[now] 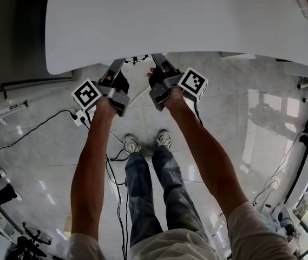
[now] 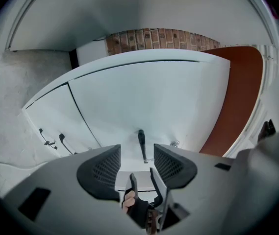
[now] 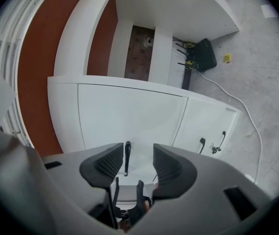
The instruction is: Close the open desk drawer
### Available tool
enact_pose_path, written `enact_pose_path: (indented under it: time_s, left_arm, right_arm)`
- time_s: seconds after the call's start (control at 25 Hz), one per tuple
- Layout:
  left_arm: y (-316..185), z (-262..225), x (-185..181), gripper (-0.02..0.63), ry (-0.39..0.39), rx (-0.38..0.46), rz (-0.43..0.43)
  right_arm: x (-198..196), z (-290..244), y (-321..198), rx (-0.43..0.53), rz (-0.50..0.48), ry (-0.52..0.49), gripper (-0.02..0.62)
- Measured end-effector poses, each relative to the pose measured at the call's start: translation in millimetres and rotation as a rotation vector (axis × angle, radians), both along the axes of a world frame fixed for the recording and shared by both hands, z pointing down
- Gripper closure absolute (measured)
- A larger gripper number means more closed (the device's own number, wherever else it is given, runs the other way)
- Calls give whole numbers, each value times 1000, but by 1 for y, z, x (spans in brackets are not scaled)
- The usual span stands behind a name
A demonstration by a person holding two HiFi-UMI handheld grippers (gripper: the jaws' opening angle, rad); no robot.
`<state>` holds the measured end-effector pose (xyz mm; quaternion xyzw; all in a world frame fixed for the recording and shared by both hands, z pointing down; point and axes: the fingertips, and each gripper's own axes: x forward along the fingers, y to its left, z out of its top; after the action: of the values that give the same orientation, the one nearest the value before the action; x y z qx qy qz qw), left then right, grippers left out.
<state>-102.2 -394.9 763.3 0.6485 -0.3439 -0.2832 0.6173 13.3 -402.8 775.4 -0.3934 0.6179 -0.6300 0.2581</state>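
Observation:
The desk's white top (image 1: 186,20) fills the upper head view. Both grippers point level at the unit under its front edge. The left gripper (image 1: 120,64) and the right gripper (image 1: 160,61) sit side by side, their tips close to the edge. A white drawer front (image 2: 149,102) with a black bar handle (image 2: 141,145) faces the left gripper (image 2: 137,158). That gripper is open and the handle lies beyond the gap, untouched. The right gripper (image 3: 138,155) is also open, and a black handle (image 3: 127,156) shows past its pads on the white front (image 3: 129,116). How far the drawer stands out I cannot tell.
A neighbouring white door carries two small black handles (image 2: 61,142) (image 3: 213,143). A red-brown panel (image 2: 237,97) flanks the unit, with brick wall (image 2: 154,38) behind. A black box (image 3: 203,53) with cables sits on the floor. A power strip (image 1: 79,117) and cords lie near the person's feet (image 1: 148,142).

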Motion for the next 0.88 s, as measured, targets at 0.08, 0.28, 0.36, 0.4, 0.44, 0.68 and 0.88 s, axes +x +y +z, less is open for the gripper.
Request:
enact_pose_path:
  time_s: [0.08,0.28,0.36,0.4,0.44,0.68,0.88]
  left_arm:
    - [6,3,-3,400,-1,-11,-12]
    - [21,1,-2,402,-9,-19,-14]
    - [31,2,-4,402,-55,-24,-5]
    - [38,5,-6,402,-92,-28,4]
    - [45,6,-6,405,-119,-28,16]
    - [91,-9,-5,594,-189,4,12]
    - [123,-23,2,594,-155,6,21]
  right_arm:
    - [-2,0,3,-2,-5,-1,408]
    - [-5,-6,16,12,-44,9,411]
    - [-5,-10,26,14,-45,-2,449]
    - [-5,-11,32,18,-48,-2,478]
    - [-5,-14,38,27,-54,3,498]
    - [-8,-40,87,97,-122,-7,578]
    - [3,-37,124,56,-122,30,578]
